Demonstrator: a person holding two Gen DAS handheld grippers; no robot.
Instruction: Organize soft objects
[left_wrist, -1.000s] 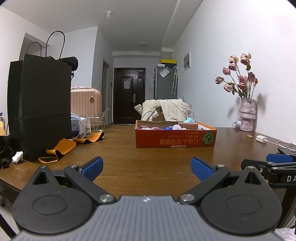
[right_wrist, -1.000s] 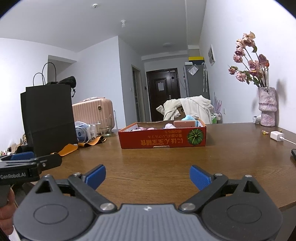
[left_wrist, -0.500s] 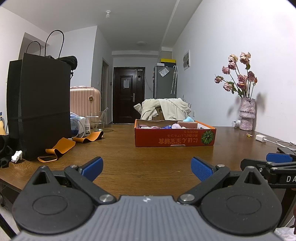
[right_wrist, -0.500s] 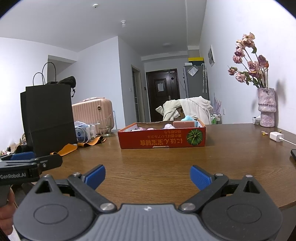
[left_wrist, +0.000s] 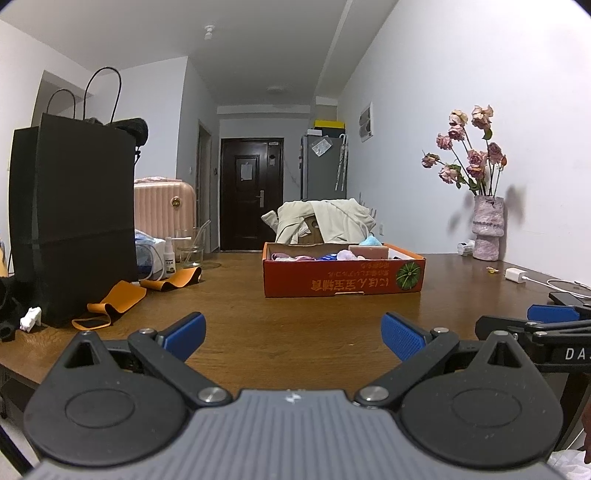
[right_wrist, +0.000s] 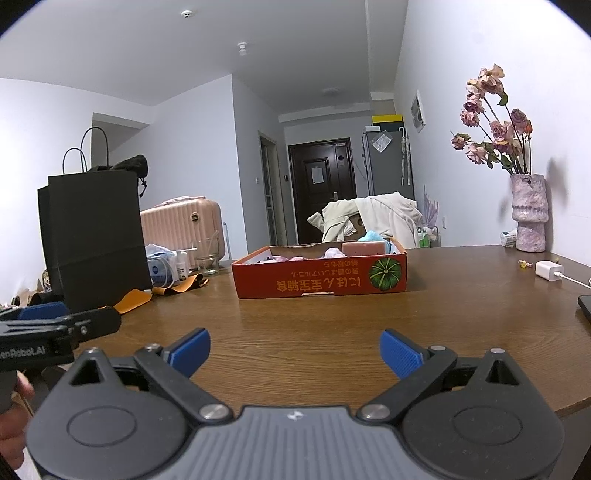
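Observation:
A shallow red cardboard box (left_wrist: 343, 282) (right_wrist: 321, 280) stands in the middle of the brown wooden table (left_wrist: 240, 321) (right_wrist: 295, 332). Several soft items lie inside: pink and lilac pieces (left_wrist: 295, 257) (right_wrist: 334, 252), a pink block (left_wrist: 368, 252) (right_wrist: 364, 247) and a light blue one (left_wrist: 370, 241) (right_wrist: 373, 236). My left gripper (left_wrist: 293, 334) hovers open over the table's near edge, well short of the box, holding nothing. My right gripper (right_wrist: 295, 350) is open and empty too, beside the left one. Each gripper shows at the edge of the other's view.
A tall black paper bag (left_wrist: 74, 229) (right_wrist: 92, 236) stands at the left with orange straps (left_wrist: 118, 299) (right_wrist: 162, 291), a spray bottle (left_wrist: 169, 258) and a glass (left_wrist: 190, 251) near it. A vase of dried roses (left_wrist: 487, 229) (right_wrist: 528, 214) and a white charger (left_wrist: 517, 275) (right_wrist: 548, 269) sit at the right.
Both views have shifted only slightly; the box sits a little lower in the left wrist view. Both grippers stay open and empty.

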